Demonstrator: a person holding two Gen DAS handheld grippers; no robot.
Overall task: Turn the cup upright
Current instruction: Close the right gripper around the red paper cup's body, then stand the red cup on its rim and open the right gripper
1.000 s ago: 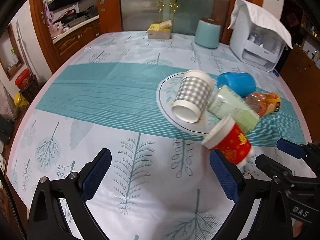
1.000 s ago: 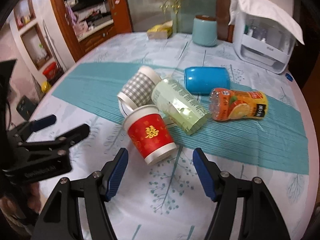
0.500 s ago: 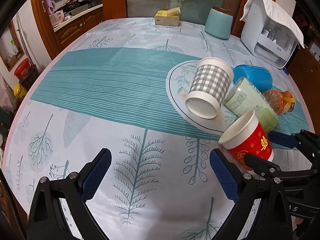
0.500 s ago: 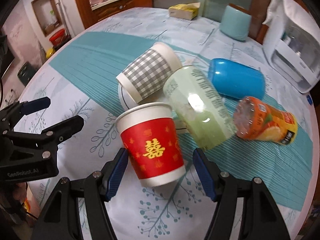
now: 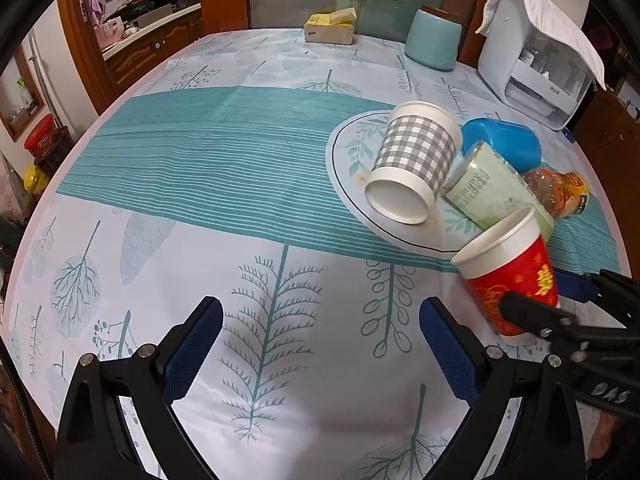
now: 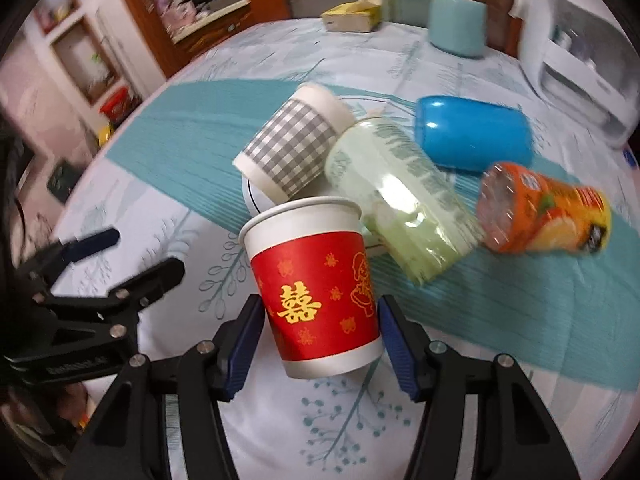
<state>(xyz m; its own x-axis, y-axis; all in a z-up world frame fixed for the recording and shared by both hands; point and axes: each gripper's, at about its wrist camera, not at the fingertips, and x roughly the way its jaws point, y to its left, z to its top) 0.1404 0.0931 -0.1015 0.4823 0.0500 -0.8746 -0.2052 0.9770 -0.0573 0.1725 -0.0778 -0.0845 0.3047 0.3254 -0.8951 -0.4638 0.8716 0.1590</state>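
A red paper cup (image 6: 320, 280) with gold characters sits between the blue pads of my right gripper (image 6: 320, 340), which is shut on its lower half. The cup is nearly upright, mouth up, held just above the tablecloth. In the left wrist view the red cup (image 5: 516, 272) tilts at the right with the right gripper's fingers around it. My left gripper (image 5: 320, 344) is open and empty over the leaf-print cloth, left of the cup.
A grey checked cup (image 6: 292, 148) lies on its side on a white plate (image 5: 348, 160). A pale green cup (image 6: 400, 204), a blue cup (image 6: 472, 136) and an orange juice bottle (image 6: 548, 216) lie behind. A teal canister (image 5: 434, 40), tissue box (image 5: 330, 28) and white appliance (image 5: 536, 64) stand at the back.
My right gripper has closed in on the red cup and taken hold of it. The cup has gone from lying tilted to nearly upright. The left gripper stayed open.
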